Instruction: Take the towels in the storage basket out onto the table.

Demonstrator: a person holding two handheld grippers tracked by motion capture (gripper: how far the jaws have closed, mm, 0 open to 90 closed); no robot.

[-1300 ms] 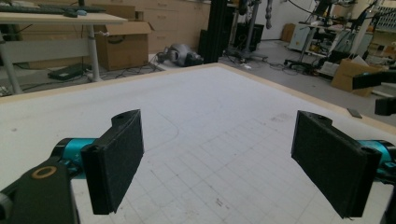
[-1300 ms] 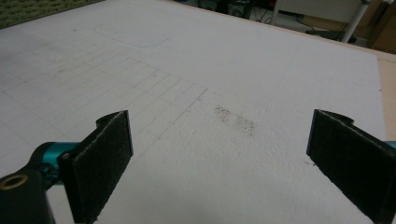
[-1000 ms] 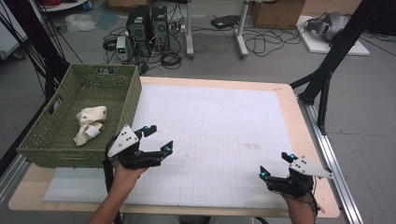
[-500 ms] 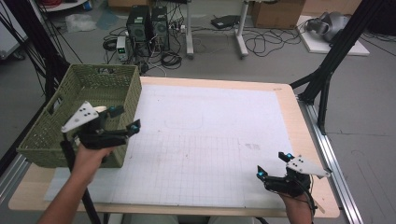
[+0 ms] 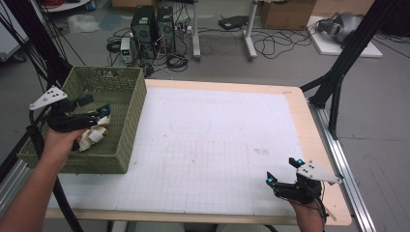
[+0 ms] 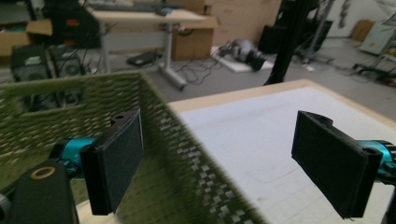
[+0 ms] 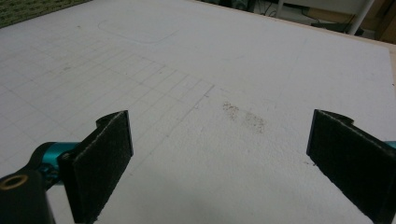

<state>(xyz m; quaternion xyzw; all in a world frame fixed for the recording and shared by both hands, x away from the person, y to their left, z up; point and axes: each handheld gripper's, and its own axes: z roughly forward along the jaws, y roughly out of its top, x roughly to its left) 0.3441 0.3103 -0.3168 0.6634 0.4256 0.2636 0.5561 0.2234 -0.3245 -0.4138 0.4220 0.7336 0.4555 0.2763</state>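
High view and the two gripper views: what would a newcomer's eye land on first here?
First the green woven plastic basket at the table's left edge, with the left gripper held open over the crumpled cream-coloured items lying inside it. Next comes the big white gridded mat covering the table, bare but for a small dark smudge. The right gripper sits open near the mat's front right corner.

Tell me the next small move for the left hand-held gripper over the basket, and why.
Probably lower the left hand-held gripper onto the cream crumpled item in the green basket. Its jaws stand wide open and hold nothing, and in the high view it hovers just above that item.
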